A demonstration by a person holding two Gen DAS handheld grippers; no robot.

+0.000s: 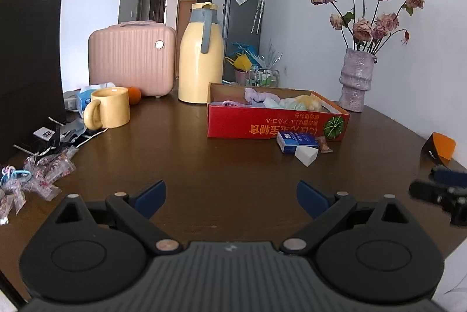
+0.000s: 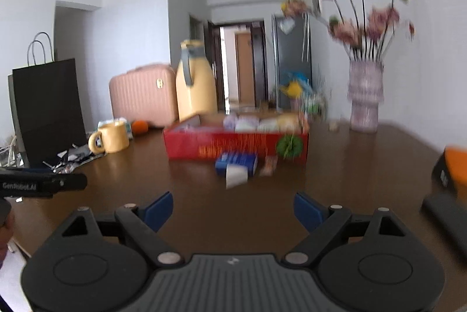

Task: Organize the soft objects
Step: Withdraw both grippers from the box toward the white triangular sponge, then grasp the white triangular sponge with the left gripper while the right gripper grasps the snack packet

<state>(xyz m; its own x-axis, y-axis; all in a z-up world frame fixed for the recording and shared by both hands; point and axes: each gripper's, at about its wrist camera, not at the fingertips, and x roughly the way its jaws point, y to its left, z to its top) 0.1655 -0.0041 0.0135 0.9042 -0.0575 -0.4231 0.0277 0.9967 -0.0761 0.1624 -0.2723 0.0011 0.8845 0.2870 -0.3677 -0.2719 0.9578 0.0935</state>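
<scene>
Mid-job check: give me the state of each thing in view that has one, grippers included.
left gripper: open, empty, over the table
right gripper: open, empty
red box: open-topped, soft objects inside
soft objects: lying in the box
yellow mug: upright
yellow thermos: upright, lid on
pink case: closed, standing
vase: upright, holding dried roses
blue-and-white carton: lying in front of the box

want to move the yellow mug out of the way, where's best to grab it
Probably by the rim of the yellow mug, from above, one finger inside and one outside on its right wall. It stands upright with the mouth open, and that side faces bare table. The thick handle points left toward the clutter of wrappers, so approaching there looks cramped.
</scene>
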